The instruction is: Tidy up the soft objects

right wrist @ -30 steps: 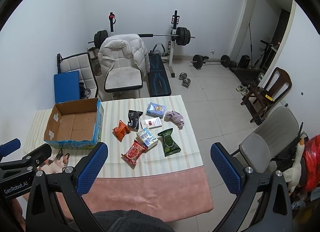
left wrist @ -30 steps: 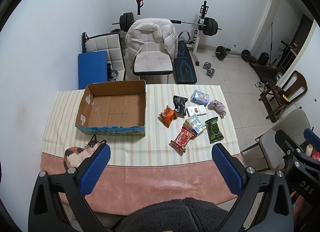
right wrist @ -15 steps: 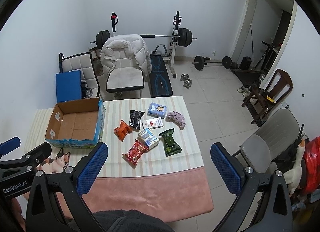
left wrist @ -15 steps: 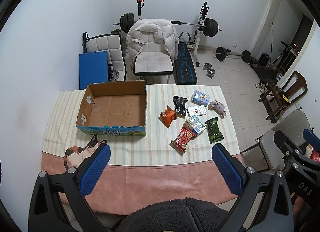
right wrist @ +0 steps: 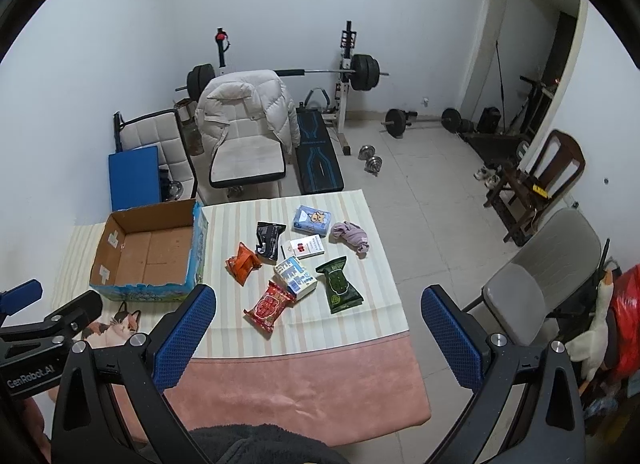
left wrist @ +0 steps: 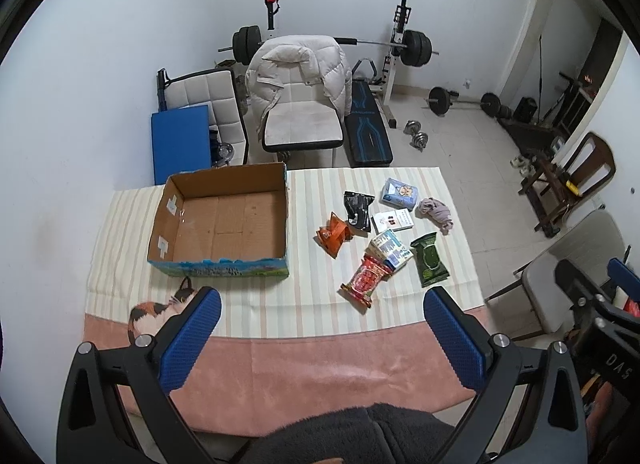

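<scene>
A: Grippers? Table layout?

B: Left gripper (left wrist: 320, 328) and right gripper (right wrist: 318, 326) both have jaws spread wide, nothing between the blue pads, held above the table's near edge. Table (left wrist: 320, 368) carries a striped cloth with a pink near border.

A: Box?

B: Open cardboard box (left wrist: 224, 224) sits at the far left corner, only bare cardboard showing inside.

A: Items?

B: Clustered right of the box, apart from it. Red snack packet (left wrist: 365, 281) nearest the near edge, touching the blue-white pack (left wrist: 390, 250). Green wipes pack (left wrist: 429, 260) toward the right edge. Orange packet (left wrist: 333, 235) just beside the black pouch (left wrist: 358, 210). White card box (left wrist: 393, 220), light blue tissue pack (left wrist: 398, 192), crumpled purple cloth (left wrist: 435, 213) at the far right
</scene>
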`<state>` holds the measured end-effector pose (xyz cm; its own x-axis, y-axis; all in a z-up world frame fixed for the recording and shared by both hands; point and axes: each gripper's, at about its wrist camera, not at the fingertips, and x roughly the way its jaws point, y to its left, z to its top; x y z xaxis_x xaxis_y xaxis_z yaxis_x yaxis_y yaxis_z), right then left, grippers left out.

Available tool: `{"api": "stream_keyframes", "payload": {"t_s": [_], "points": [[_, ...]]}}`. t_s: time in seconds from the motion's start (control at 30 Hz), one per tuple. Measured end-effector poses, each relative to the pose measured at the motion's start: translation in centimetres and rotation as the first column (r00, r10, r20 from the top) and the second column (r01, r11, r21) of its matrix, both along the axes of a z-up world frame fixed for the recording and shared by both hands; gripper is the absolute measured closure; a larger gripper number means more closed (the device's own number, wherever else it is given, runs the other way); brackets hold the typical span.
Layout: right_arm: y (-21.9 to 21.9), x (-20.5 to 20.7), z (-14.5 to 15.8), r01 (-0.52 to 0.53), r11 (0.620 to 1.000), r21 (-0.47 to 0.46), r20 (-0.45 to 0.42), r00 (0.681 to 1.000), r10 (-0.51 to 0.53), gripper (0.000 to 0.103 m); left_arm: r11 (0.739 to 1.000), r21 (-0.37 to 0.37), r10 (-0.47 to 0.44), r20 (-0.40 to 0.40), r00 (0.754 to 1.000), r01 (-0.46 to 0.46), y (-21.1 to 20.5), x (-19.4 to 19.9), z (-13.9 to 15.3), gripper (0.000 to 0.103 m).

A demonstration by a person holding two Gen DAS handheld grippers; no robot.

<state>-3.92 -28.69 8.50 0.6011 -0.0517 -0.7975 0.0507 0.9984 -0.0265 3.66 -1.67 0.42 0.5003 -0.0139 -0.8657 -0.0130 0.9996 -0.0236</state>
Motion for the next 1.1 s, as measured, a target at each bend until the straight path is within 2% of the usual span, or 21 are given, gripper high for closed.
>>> {"api": "stream_keyframes", "payload": {"t_s": [0.1,0.2,0.3,0.4,0.5,0.57,0.63,0.7,0.77,0.83,0.87,0.93,1.07,1.1], "points": [[-1.8,1.7,-1.8,0.03,1.0,-0.006,-0.018,0.999,-0.03,0.0,0.999,0.041,-0.016,0.002,1.0,0.016,-0.7,3.0,-1.4,0.0],[-3.8,4.8,-4.4,0.047,0.998,-0.03,-0.051,0.998,-0.049,0.0,0.994,0.101,-0.047,-0.048,0.998,0.052,-1.8,7.1,-4.6,0.0],[-6.1,8.8,-9.0,0.065,0.997,-0.028,-0.134,0.989,-0.068,0.0,0.985,0.131,-0.099,-0.127,0.987,0.116,-3.4,11.3,-9.5,0.0],[-8.2,13.7,-16.3,0.052,0.999,-0.014,-0.263,0.963,-0.054,0.0,0.968,0.145,-0.167,-0.237,0.957,0.205,-5.7,14.6,-15.7,0.0],[-9.4,16.9,-23.5,0.017,1.0,-0.007,-0.367,0.93,-0.018,0.0,0.953,0.121,-0.215,-0.378,0.901,0.278,-8.2,17.5,-22.8,0.0],[-10.1,19.0,-28.7,-0.001,1.0,0.013,-0.437,0.899,0.006,0.0,0.964,0.036,-0.218,-0.467,0.857,0.265,-9.3,19.0,-26.6,0.0],[-10.7,20.9,-33.1,-0.002,1.0,0.024,-0.491,0.871,0.013,0.0,0.981,-0.058,-0.185,-0.549,0.815,0.183,-9.6,20.7,-29.7,0.0],[-10.6,22.5,-37.2,0.01,0.999,0.049,-0.534,0.845,0.018,0.0,0.986,-0.153,-0.143,-0.618,0.773,0.06,-9.8,22.6,-33.0,0.0],[-10.6,24.0,-40.6,0.031,0.995,0.09,-0.571,0.821,0.026,0.0,0.976,-0.208,-0.096,-0.675,0.731,-0.064,-9.9,24.3,-35.4,0.0],[-10.4,25.0,-43.0,0.046,0.992,0.119,-0.596,0.802,0.034,0.0,0.952,-0.254,-0.07,-0.72,0.69,-0.168,-10.2,25.5,-37.4,0.0],[-10.3,25.3,-43.9,0.049,0.99,0.129,-0.604,0.796,0.039,0.0,0.939,-0.266,-0.058,-0.748,0.661,-0.218,-10.5,26.0,-38.5,0.0],[-10.0,25.9,-45.5,0.06,0.988,0.142,-0.618,0.785,0.041,0.0,0.925,-0.272,-0.046,-0.774,0.632,-0.266,-11.2,26.9,-40.1,0.0],[-10.1,26.8,-47.9,0.09,0.981,0.173,-0.641,0.766,0.043,0.004,0.942,-0.207,-0.02,-0.821,0.571,-0.264,-13.2,27.9,-43.4,0.0],[-10.2,26.8,-48.5,0.098,0.979,0.177,-0.65,0.759,0.042,0.005,0.947,-0.192,-0.015,-0.827,0.562,-0.258,-13.6,27.9,-43.9,0.0]]}}
